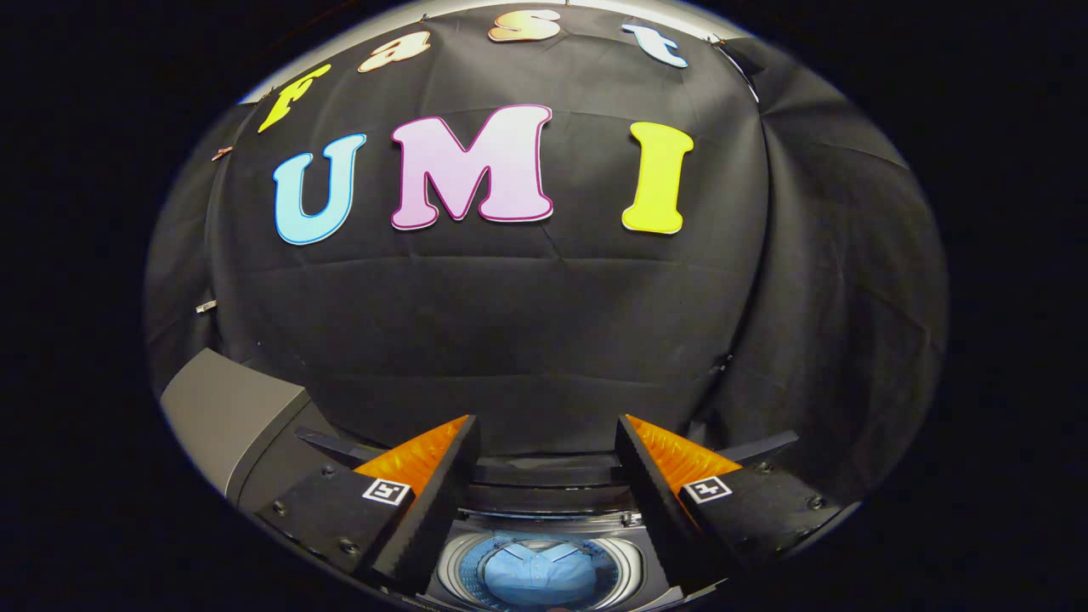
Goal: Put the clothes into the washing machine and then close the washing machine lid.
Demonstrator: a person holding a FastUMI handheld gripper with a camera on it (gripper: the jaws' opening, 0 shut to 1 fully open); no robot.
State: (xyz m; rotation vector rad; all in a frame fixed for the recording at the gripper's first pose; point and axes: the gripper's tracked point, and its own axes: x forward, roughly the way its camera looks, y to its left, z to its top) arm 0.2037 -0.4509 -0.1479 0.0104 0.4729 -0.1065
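Observation:
My gripper point(544, 429) stands open, its two black and orange fingers point(425, 476) spread wide with nothing between them. Below and between the fingers lies the open top of the washing machine point(625, 557), its round drum seen from above. A light blue shirt point(537, 569) lies inside the drum. The machine's grey lid point(229, 412) stands raised, to the left of the left finger.
The black cloth wall point(527, 340) of the booth hangs close behind the machine and wraps round to the right.

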